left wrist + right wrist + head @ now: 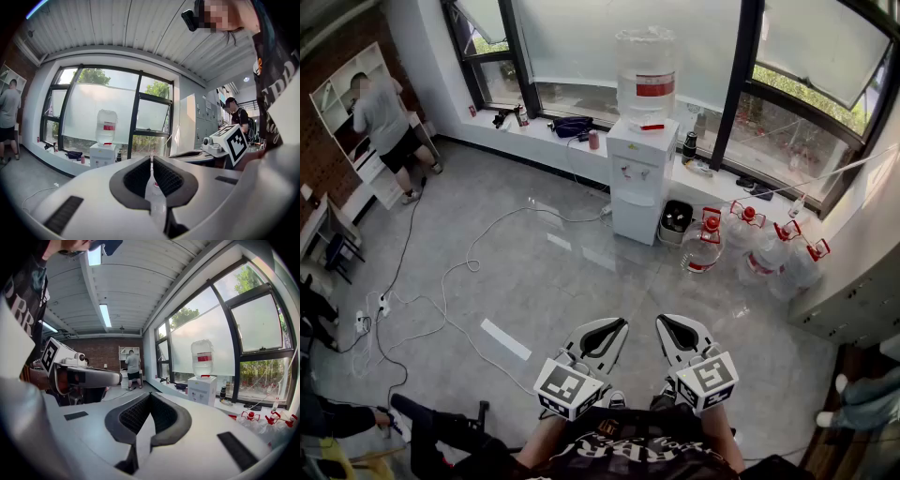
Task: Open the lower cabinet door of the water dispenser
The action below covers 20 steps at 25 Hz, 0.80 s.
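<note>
Approach not begun. The water dispenser stands at the far edge of the floor, backed against the window ledge, with a big bottle upended on top. The lower cabinet door is the plain white panel under the taps; it looks closed. Both grippers are well apart from it, low and close to the person's body.

Left gripper: jaws together at the tips, nothing between them. Right gripper: the same, pads meeting and empty. Both point roughly level, tipped slightly down, toward the window wall.

Notes for doing the step well:
- The person has to walk in first. A white cable loops over the floor toward the left, so the straight line ahead looks the safer path.
- A small dark bin sits just beside the dispenser's right side, and spare jugs lie further right (tight on that side), so coming at the door from the front or left probably gives more room for the swing.
- No handle or hinge side can be made out from this far; it may be a recessed edge. It should be checked up close before a gripper is picked.
- The jaws need to part before reaching the door's edge, then pull along the door's arc rather than straight back, so the light cabinet does not tip or slide.
</note>
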Each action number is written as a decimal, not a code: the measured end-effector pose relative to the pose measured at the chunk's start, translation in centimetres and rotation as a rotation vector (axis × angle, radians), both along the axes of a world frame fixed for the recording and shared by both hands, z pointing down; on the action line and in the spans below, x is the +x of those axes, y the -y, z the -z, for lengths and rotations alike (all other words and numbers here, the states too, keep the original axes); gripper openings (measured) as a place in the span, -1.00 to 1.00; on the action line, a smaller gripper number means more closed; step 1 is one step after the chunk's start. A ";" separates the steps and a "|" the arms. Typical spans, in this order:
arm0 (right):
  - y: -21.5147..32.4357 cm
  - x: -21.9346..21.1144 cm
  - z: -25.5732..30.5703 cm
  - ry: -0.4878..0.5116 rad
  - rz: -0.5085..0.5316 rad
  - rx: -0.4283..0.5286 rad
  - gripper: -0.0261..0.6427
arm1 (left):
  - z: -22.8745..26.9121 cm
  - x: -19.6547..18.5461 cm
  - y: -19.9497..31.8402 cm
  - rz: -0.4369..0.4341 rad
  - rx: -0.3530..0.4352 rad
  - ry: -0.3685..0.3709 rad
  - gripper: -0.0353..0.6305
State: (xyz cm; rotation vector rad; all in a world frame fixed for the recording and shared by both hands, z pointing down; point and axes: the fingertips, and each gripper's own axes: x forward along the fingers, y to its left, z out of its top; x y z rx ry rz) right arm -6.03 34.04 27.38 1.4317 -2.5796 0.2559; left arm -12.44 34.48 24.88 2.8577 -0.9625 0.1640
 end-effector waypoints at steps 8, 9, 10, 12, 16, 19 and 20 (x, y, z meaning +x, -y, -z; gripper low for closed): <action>-0.8 -2.4 -0.9 0.047 -0.022 -0.010 -0.88 | -1.1 -3.1 -0.7 0.000 -0.008 -0.001 -0.82; -1.0 -2.6 -1.1 0.048 -0.026 -0.015 -0.88 | -1.3 -3.6 -0.8 0.002 -0.011 -0.003 -0.82; -1.2 -2.8 -1.4 0.046 -0.029 -0.020 -0.88 | -1.6 -4.0 -0.8 0.005 -0.015 -0.004 -0.82; -1.5 -3.2 -2.0 0.036 -0.029 -0.033 -0.88 | -2.4 -4.8 -0.6 0.018 -0.030 -0.011 -0.82; -1.2 -3.5 -2.5 0.015 -0.012 -0.055 -0.88 | -3.2 -5.5 0.2 0.046 -0.061 -0.029 -0.82; 0.3 -3.3 -2.3 0.013 -0.003 -0.058 -0.88 | -3.3 -5.4 1.3 0.052 -0.066 -0.031 -0.82; 0.9 -3.3 -2.4 0.012 0.000 -0.059 -0.88 | -3.4 -5.4 1.7 0.055 -0.067 -0.030 -0.82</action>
